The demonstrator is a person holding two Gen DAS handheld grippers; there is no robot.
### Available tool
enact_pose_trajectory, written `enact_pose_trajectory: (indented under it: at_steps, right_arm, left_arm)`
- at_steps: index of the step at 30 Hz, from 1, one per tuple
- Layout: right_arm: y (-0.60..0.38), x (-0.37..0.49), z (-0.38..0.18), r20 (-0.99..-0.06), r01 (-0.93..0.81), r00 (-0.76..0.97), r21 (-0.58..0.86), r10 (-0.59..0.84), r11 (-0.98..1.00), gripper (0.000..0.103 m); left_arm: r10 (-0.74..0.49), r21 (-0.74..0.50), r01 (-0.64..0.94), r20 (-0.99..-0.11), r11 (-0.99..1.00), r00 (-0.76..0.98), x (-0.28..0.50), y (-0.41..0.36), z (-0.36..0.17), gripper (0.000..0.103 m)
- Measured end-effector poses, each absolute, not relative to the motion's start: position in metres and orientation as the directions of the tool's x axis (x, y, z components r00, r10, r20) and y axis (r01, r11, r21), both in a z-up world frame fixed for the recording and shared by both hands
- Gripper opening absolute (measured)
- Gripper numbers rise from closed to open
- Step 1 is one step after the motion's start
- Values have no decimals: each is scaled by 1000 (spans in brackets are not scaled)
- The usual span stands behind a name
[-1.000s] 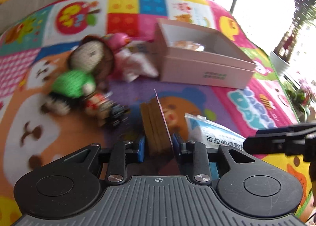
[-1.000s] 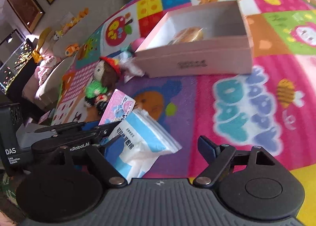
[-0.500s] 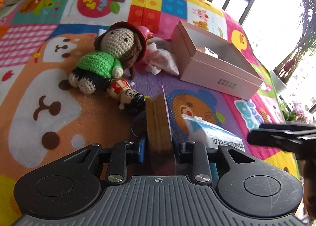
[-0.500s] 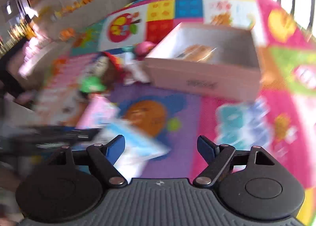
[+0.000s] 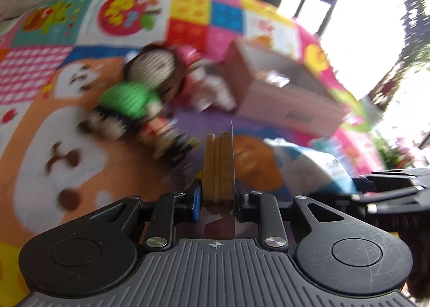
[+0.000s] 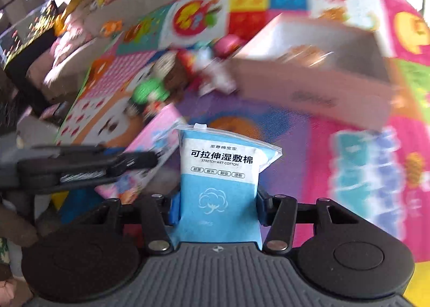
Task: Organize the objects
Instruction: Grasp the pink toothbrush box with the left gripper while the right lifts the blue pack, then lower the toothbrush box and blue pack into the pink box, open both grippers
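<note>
Blue cotton pack [image 6: 219,186] is being gripped by the right gripper [image 6: 217,210]; the left gripper [image 5: 217,197] is clamping a flat booklet [image 5: 218,167]; next, probably carrying both to the pink box [image 6: 317,86].

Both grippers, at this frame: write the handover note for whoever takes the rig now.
Left gripper: shut on a thin stack of boards with a pink card, held edge-on above the mat.
Right gripper: shut on a blue wet cotton pack, upright.
Pink box: open on the mat ahead, one wrapped item already inside.
Still on the mat left of the box: crochet doll, small figure, crumpled white and pink pieces.
Done: one item boxed, two items picked up.
Left: probably drop both held items in the box, then gather the toys.
</note>
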State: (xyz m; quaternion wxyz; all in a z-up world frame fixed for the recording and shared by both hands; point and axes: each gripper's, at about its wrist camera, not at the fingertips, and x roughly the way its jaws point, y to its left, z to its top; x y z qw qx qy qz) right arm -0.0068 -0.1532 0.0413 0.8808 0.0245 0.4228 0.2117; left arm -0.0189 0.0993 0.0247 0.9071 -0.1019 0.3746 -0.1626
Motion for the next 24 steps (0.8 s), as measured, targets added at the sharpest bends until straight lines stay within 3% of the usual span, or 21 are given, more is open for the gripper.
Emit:
enact_pose_trajectory:
  at_steps: [9,13,16,19,24]
  right_arm:
    - [-268,-4,79,-611,-142,751,220,250,965,51]
    - [-294,-2,79,-588,-90,777,254,227,963,51]
    - [-303,-2,74,-587,-69,780,267,219,961,51]
    - [-311,-5,69,-594,-49,779,261,201,964,51]
    - [-320,4,61,-610,-25,774,241,172,970,51]
  left_arm:
    - [-491,-296,393,-507,871,708,56,4,96,26]
    - [-560,-433,376,-463,819,687,126,-41,82,26]
    - [-553,-454,329,-566,828,611,171,-71,46,27]
    - [-377,-305,226,-679,925,629,186,-80,22,27]
    - [-308,-275,158,-682,948,663,179,-53,22,28]
